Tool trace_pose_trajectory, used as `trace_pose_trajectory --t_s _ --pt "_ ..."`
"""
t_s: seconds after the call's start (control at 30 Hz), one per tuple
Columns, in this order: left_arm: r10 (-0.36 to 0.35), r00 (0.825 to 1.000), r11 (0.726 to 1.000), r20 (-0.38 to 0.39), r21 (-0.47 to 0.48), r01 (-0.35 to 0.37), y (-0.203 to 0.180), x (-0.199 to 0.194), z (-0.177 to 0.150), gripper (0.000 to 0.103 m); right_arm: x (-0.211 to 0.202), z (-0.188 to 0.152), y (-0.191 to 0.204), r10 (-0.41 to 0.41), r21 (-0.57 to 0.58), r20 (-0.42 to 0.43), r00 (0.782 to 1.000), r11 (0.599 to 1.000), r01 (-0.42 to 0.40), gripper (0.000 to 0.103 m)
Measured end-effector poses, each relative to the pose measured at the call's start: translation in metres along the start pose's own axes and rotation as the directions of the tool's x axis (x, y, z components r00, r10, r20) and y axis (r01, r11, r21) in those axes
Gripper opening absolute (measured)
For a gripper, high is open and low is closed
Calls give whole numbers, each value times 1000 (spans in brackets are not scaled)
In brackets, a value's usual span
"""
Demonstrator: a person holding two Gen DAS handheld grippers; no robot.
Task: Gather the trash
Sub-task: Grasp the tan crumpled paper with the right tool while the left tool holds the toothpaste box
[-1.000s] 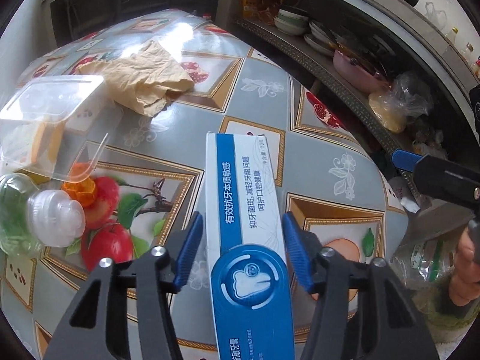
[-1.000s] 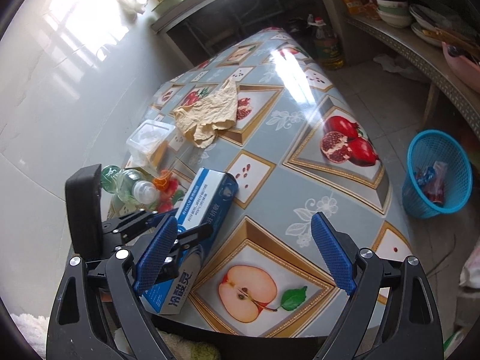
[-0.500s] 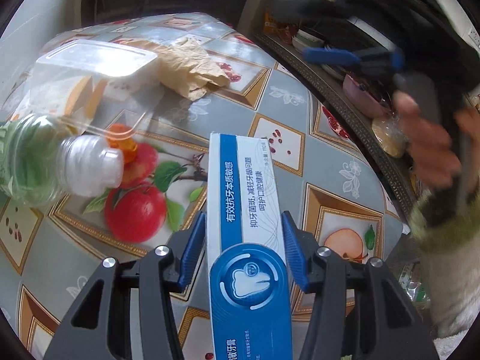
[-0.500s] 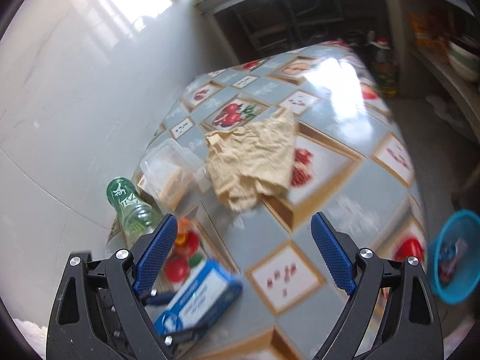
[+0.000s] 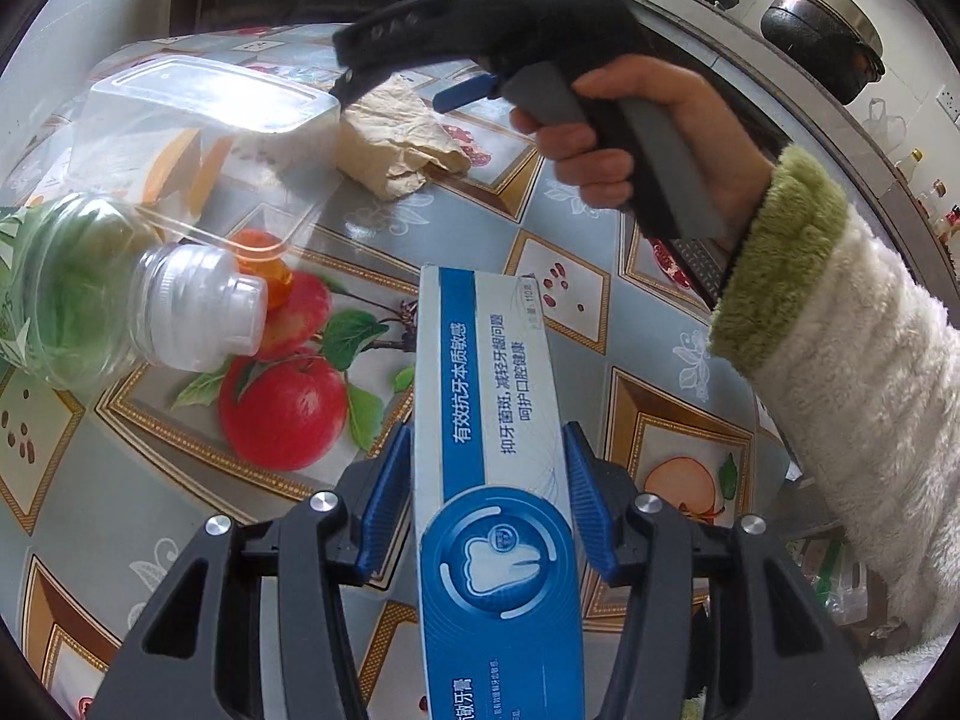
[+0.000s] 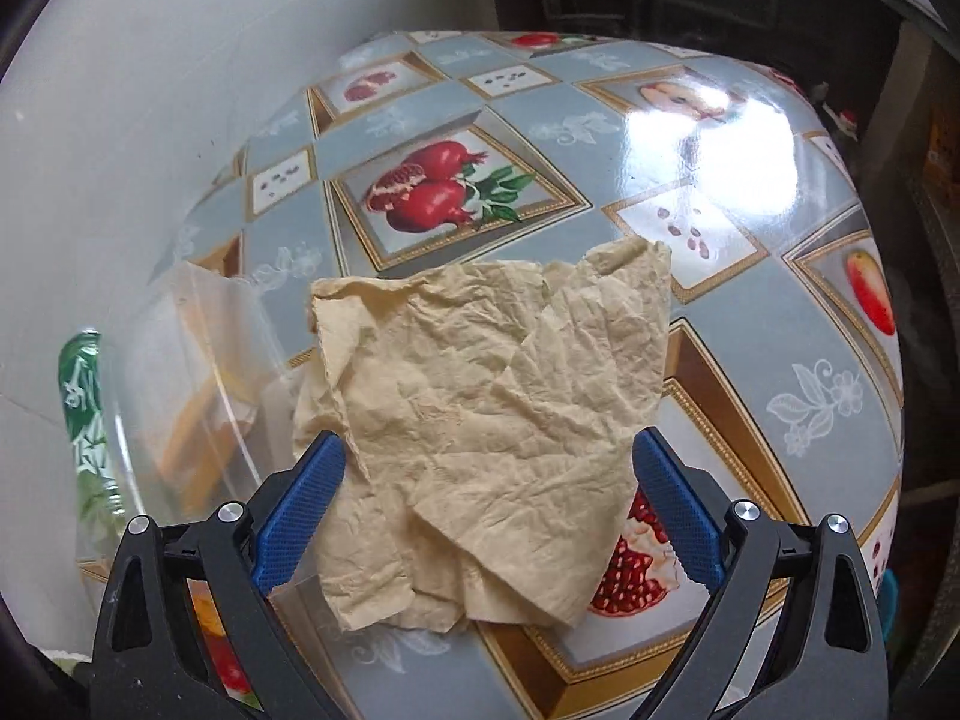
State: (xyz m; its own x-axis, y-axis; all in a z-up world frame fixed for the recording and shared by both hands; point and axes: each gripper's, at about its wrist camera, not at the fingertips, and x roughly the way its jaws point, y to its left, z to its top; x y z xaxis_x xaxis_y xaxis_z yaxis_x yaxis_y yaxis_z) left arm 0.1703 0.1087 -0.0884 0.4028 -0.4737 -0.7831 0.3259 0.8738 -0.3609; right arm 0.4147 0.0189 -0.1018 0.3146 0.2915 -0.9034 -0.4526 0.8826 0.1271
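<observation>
My left gripper (image 5: 489,516) is clamped on the blue-and-white toothpaste box (image 5: 492,480), both blue pads flat against its long sides, box running from 6 o'clock up toward centre of the left cam, held over the fruit-print tablecloth (image 5: 180,492). Only the left cam gives me the person's right hand (image 5: 630,138) w/ fuzzy white sleeve (image 5: 840,372) at 1–3 o'clock, holding the right tool out over the crumpled brown paper (image 5: 396,144) at 12. Also there: green bottle (image 5: 66,294) lying at 9, white cap toward centre, and clear plastic container (image 5: 198,114) at 10–11. Dark pot (image 5: 822,30) on the counter at 1. The right cam has what the left can't show: right gripper (image 6: 486,516) w/ its jaws spread wide, pads either side of the paper (image 6: 492,414), which lies flat on the cloth (image 6: 750,360), not squeezed. Container (image 6: 198,396) blurred at 9, bottle (image 6: 78,396) behind it. Toothpaste box not in the right cam.
</observation>
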Motion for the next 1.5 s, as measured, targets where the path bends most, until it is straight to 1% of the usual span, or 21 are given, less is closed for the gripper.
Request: trace_pose_trajectory --t_s 0.07,0.13,0.17,0.2,0.23,0.3,0.37,0.4,0.47,0.5,0.57,0.67,0.77,1.0,1.13,1.23,1.3,1.33,1.37,1.43,1.5 --pt "-8 1000 1000 0 -6 8 1 0 0 50 8 0 -1 -17 -11 -17 1000 1000 17 89" --pt "-13 1000 1000 2 -9 13 1 -1 0 50 11 -1 2 -41 -27 -3 999 999 41 88" --pt "-14 1000 1000 3 -10 14 1 -1 0 50 10 -2 1 -48 -22 1 999 999 48 83" --pt "-15 1000 1000 4 -11 15 2 -1 0 50 8 -3 2 -79 -29 4 997 996 79 79" --pt "-15 1000 1000 5 -12 15 2 -2 -1 50 7 -5 3 -112 -47 7 994 993 113 69" --pt "-12 1000 1000 7 -12 12 4 -2 0 50 1 -12 -1 -111 -41 10 994 993 112 65" --pt "-5 1000 1000 9 -11 5 4 -3 -1 50 -6 -18 -6 -119 -28 11 993 993 119 49" --pt "-2 1000 1000 11 -12 2 4 -3 -1 50 -9 -21 -9 -121 -18 10 993 993 121 45" --pt "0 1000 1000 12 -18 0 3 -3 -3 50 -17 -33 -17 -125 13 9 992 992 124 28" --pt "2 1000 1000 13 -21 -2 3 -4 -3 50 -21 -38 -20 -124 27 8 992 992 124 24" --pt "8 1000 1000 15 -25 -7 2 -4 -4 50 -31 -56 -29 -124 60 5 992 991 124 12" --pt "19 1000 1000 20 -23 -19 -1 0 -6 50 -48 -90 -38 -120 106 0 993 987 119 6" --pt "28 999 999 23 -28 -27 -3 1 -7 50 -68 -131 -40 -110 144 -6 994 983 110 4" --pt "45 999 998 28 -36 -44 -11 4 -10 50 -105 -221 -11 -53 154 -27 998 986 56 3" --pt "51 998 998 25 -29 -50 -14 4 -9 50 -116 -250 9 13 155 -36 999 988 -8 3" --pt "50 998 999 25 -23 -49 -17 5 -9 50 -122 -256 17 34 161 1 999 986 -34 9" --pt "47 999 999 24 -14 -46 -20 7 -9 50 -126 -253 17 51 180 45 998 982 -58 25" --pt "42 999 999 23 -12 -42 -20 6 -9 50 -126 -248 15 47 198 62 997 978 -59 42" --pt "35 999 999 21 -11 -34 -21 7 -9 50 -127 -245 12 45 220 81 996 973 -62 53" --pt "26 999 1000 19 -11 -26 -20 9 -9 50 -126 -240 7 69 255 101 992 962 -93 56" --pt "21 1000 1000 20 -15 -20 -19 9 -9 50 -122 -236 6 90 284 106 990 952 -117 65"
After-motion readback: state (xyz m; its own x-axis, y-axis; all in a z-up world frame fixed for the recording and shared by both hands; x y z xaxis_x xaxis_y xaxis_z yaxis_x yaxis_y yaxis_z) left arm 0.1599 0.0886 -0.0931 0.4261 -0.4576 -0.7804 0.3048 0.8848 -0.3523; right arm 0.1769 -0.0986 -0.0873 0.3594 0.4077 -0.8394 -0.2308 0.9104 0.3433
